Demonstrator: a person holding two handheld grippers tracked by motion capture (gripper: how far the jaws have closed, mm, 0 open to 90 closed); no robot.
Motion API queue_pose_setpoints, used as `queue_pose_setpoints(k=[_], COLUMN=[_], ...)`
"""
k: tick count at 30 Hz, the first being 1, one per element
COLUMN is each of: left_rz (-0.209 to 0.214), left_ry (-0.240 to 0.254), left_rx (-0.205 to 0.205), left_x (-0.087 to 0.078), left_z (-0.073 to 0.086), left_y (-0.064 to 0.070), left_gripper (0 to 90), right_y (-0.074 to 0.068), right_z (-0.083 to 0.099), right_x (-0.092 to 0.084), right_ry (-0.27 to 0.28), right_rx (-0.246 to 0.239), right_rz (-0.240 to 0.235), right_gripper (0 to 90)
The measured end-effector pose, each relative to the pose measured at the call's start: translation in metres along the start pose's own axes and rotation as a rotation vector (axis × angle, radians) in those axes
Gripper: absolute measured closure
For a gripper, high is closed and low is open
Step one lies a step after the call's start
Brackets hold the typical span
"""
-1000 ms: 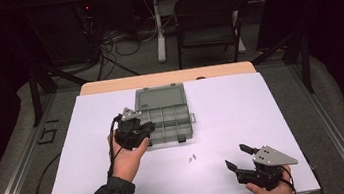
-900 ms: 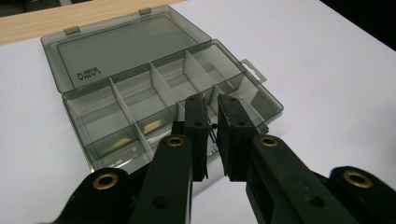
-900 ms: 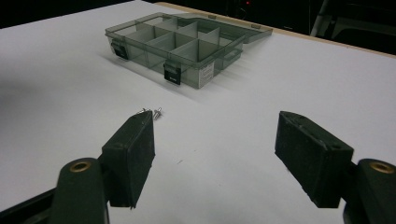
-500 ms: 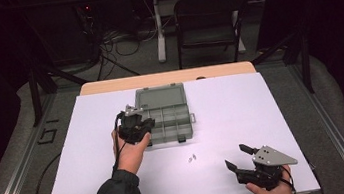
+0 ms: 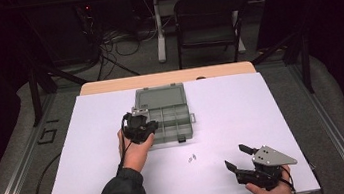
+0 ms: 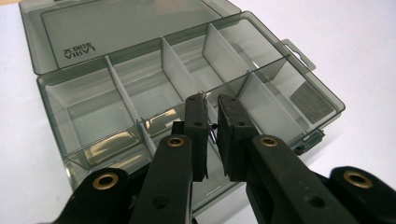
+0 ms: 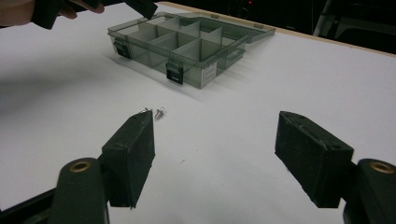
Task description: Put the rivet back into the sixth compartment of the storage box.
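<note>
Box [image 5: 167, 117]: grey see-through plastic, lid open and lying flat behind it, on the white table [image 5: 273, 114], near the far middle.
Box inside: small rooms split by thin walls, two rows.
Box clips: two dark ones on the near side, both undone.
Left gripper [image 6: 211, 116]: over the near left part of the box, tips pointing down into it.
Left jaws: nearly together, a thin gap between the pads, a tiny screw [image 6: 212, 132] pinched there, partly hidden.
Right gripper [image 5: 235, 158]: low by the near right corner of the table, well apart from the box.
Right jaws: wide apart, holding nothing.
Loose screws [image 7: 154, 112]: two small silver ones on the table, between the box and the right gripper, just beyond its left pad.
</note>
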State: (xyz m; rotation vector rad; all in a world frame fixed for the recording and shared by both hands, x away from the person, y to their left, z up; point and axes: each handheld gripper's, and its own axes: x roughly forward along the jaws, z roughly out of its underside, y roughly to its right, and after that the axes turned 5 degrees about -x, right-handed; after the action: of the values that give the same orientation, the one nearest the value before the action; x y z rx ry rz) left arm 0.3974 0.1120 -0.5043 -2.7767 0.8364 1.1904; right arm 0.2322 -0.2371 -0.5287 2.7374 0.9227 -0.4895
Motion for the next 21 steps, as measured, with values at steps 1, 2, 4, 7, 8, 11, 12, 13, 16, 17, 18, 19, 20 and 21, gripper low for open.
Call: queue_pose_setpoints(k=[1, 2, 4, 7, 8, 11, 12, 13, 16, 17, 18, 19, 20, 21], left_rz=[0.005, 0.001, -0.002, -0.002, -0.004, -0.001, -0.007, -0.008, -0.006, -0.008, -0.007, -0.009, -0.01, -0.01], left_ry=[-0.005, -0.008, -0.015, -0.021, -0.021, -0.032, -0.032, -0.037, -0.043, -0.046, -0.048, -0.05, -0.05, -0.05], left_rx=[0.001, 0.001, 0.004, 0.008, 0.003, 0.002, 0.006, 0.004, 0.001, 0.003, 0.004, 0.004, 0.003, 0.001], left_x=[0.001, 0.003, 0.006, 0.008, 0.01, 0.013, 0.014, 0.014, 0.016, 0.017, 0.017, 0.017, 0.018, 0.018], left_z=[0.0, 0.001, 0.002, 0.003, 0.004, 0.005, 0.005, 0.005, 0.006, 0.006, 0.006, 0.006, 0.006, 0.006], left_y=[0.0, 0.0, 0.001, 0.001, 0.001, 0.0, 0.001, 0.001, 0.001, 0.002, 0.002, 0.002, 0.001, 0.001], left_gripper=[82.9, 82.9, 83.0, 82.9, 83.0, 83.0, 83.0, 83.0, 82.9, 82.9, 82.9, 82.9, 82.9, 82.9], right_y=[0.0, 0.0, 0.0, 0.0, 0.0, 0.0, 0.0, 0.0, 0.0, 0.0, 0.0, 0.0, 0.0, 0.0], right_z=[0.0, 0.0, 0.0, 0.0, 0.0, 0.0, 0.0, 0.0, 0.0, 0.0, 0.0, 0.0, 0.0, 0.0], right_x=[0.0, 0.0, 0.0, 0.0, 0.0, 0.0, 0.0, 0.0, 0.0, 0.0, 0.0, 0.0, 0.0, 0.0], right_ry=[0.0, 0.0, -0.001, -0.001, -0.002, -0.001, -0.001, 0.0, 0.001, 0.001, 0.001, 0.001, 0.001, 0.001], right_rx=[-0.001, -0.001, 0.0, -0.002, -0.002, -0.002, -0.002, -0.002, -0.001, -0.001, 0.0, -0.002, -0.002, -0.002], right_rz=[-0.001, -0.001, -0.001, -0.002, -0.002, -0.003, -0.003, -0.005, -0.005, -0.005, -0.004, -0.005, -0.006, -0.006], right_gripper=[28.3, 28.4, 28.3, 28.4, 28.3, 28.4, 28.3, 28.3, 28.3, 28.3, 28.4, 28.4, 28.3, 28.3])
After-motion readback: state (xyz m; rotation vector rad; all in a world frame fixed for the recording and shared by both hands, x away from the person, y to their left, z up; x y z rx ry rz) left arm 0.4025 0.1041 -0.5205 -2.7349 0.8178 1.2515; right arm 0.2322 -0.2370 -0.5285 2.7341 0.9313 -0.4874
